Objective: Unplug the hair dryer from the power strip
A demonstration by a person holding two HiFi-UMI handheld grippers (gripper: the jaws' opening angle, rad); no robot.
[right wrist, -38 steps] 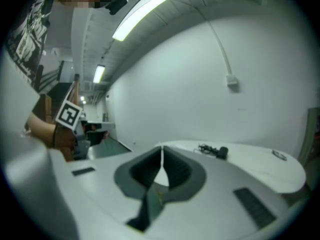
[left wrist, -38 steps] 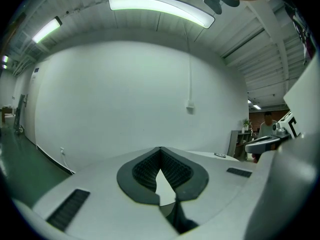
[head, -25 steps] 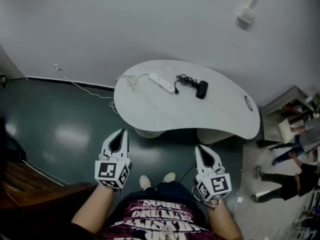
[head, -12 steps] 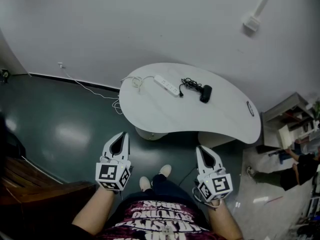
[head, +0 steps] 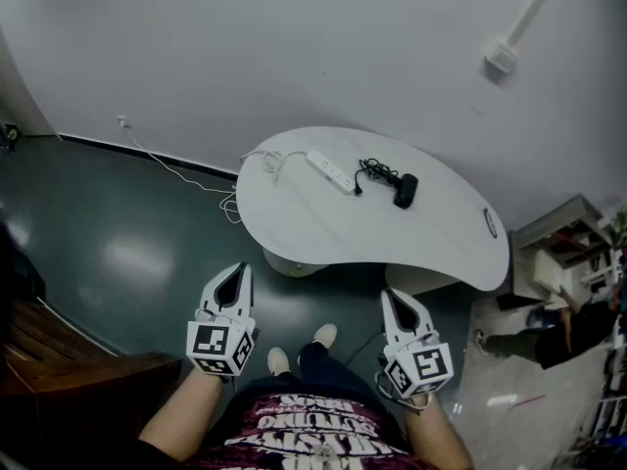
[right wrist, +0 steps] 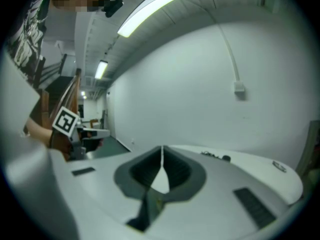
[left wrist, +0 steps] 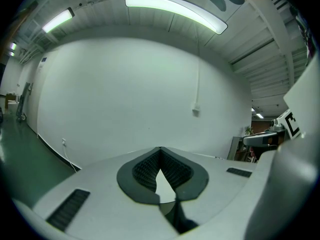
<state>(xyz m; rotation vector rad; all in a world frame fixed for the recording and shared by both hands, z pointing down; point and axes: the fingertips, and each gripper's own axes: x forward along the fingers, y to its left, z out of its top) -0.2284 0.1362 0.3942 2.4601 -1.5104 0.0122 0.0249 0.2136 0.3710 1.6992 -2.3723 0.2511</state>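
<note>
Head view takes in the whole white, kidney-shaped bench (head: pixel 323 228), which neither gripper view shows in full. At the bench's far edge lies the long white power strip (head: pixel 330 170). Just beside it is the black hair dryer (head: pixel 405 190), its thin black cord (head: pixel 372 170) bunched between the two, and a small black plug sits at the strip's end nearest the dryer. A loose white cable (head: pixel 263 159) coils at the bench's left end and trails off to the dark green glossy floor (head: pixel 118 233). Both grippers hang well short of the bench's near edge, with open floor between. The left gripper (head: pixel 237 270) and right gripper (head: pixel 395 298) each carry a marker cube. Left gripper view adds that its ribbed dark jaws meet at the tips with nothing between them (left wrist: pixel 160 151), though it shows neither strip nor dryer. Right gripper view shows its jaws pressed together and empty too (right wrist: pixel 162 151), and catches the dryer as a small dark shape on the bench top. Beyond the bench rises a plain white wall with a small box (head: pixel 501 57) on a conduit.
</note>
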